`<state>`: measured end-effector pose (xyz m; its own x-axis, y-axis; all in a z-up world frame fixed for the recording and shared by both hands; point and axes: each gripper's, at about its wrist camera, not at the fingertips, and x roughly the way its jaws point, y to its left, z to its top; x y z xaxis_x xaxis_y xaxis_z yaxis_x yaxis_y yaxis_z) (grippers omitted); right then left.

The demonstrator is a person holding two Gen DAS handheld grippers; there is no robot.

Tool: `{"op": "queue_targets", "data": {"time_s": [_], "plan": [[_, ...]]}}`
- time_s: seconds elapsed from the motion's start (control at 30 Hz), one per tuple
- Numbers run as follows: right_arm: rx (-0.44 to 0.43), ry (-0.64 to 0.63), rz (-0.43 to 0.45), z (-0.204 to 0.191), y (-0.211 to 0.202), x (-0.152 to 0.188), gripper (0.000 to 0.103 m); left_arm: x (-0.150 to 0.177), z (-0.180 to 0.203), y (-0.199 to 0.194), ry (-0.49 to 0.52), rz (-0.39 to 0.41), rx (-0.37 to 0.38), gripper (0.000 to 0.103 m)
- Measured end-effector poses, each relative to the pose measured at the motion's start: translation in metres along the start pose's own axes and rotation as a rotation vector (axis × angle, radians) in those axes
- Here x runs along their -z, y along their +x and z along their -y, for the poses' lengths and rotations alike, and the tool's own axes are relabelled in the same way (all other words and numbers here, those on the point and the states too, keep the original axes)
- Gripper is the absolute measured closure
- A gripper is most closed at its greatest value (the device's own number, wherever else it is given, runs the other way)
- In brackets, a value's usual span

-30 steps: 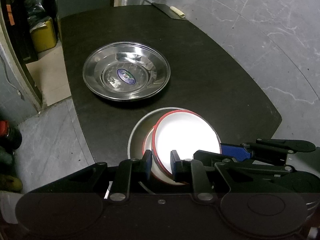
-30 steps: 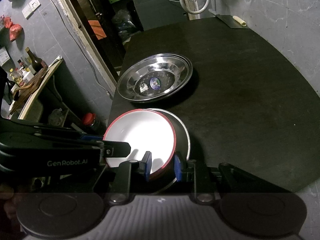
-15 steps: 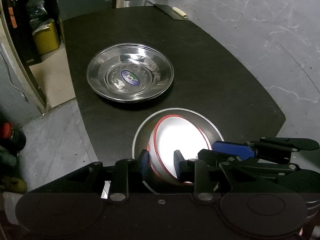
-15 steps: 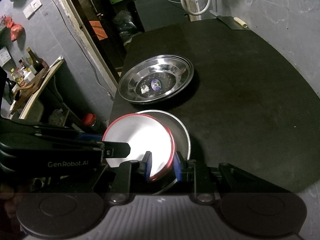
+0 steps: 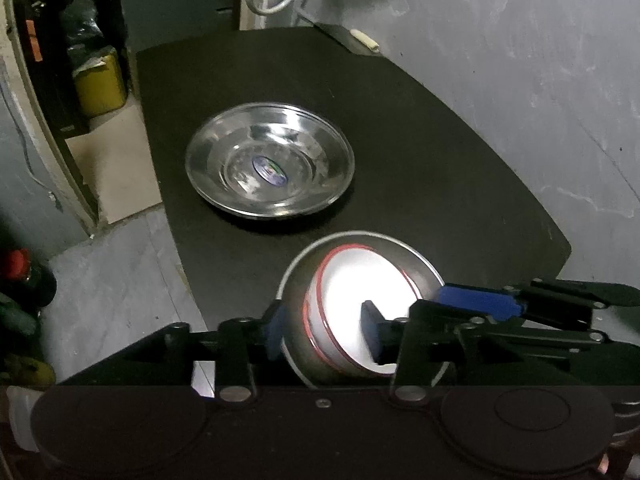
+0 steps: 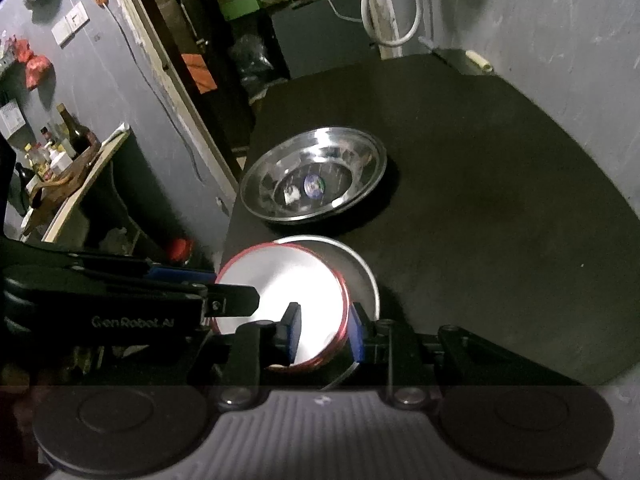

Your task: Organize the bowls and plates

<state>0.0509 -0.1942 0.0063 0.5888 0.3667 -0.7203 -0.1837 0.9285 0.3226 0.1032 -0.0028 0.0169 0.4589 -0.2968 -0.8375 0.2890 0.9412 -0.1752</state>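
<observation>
Your left gripper [image 5: 322,330] straddles the near-left wall of the red-rimmed white bowl [image 5: 360,300]; its jaws have just been opening and stand clear of the bowl, one outside the steel bowl [image 5: 416,254] that the white one is nested in, the other inside the white one. Your right gripper [image 6: 325,334] has its jaws closed on the white bowl's right rim. The steel plate [image 5: 270,168] with a blue sticker lies apart, farther back on the black table [image 5: 440,160]
</observation>
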Motion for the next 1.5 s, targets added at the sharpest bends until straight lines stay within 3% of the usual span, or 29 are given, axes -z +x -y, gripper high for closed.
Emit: {"op": "queue_targets", "data": {"time_s": [0.2, 0.33, 0.47, 0.73, 0.83, 1.17, 1.5], "plan": [[0.043, 0.032, 0.042, 0.008, -0.011, 0.000, 0.045, -0.002, -0.007, -0.009, -0.031, 0.034, -0.024, 0.026], [0.074, 0.062, 0.061, 0.016, -0.016, 0.000, 0.018, -0.002, -0.015, -0.015, -0.065, 0.070, -0.051, 0.007], [0.096, 0.081, 0.072, 0.022, -0.019, 0.001, 0.000, 0.000, -0.024, -0.015, -0.111, 0.081, -0.071, 0.001], [0.207, 0.091, 0.071, 0.030, -0.016, 0.005, 0.000, 0.004, -0.035, -0.012, -0.150, 0.083, -0.104, 0.001], [0.242, 0.100, 0.029, 0.034, -0.009, 0.008, 0.000, 0.006, -0.038, -0.011, -0.162, 0.073, -0.120, 0.001], [0.267, 0.103, -0.041, 0.042, 0.002, 0.005, 0.000, 0.015, -0.048, -0.003, -0.185, 0.023, -0.168, 0.001], [0.255, 0.077, -0.091, 0.046, 0.010, 0.002, 0.000, 0.017, -0.041, 0.007, -0.138, -0.028, -0.198, 0.001]]}}
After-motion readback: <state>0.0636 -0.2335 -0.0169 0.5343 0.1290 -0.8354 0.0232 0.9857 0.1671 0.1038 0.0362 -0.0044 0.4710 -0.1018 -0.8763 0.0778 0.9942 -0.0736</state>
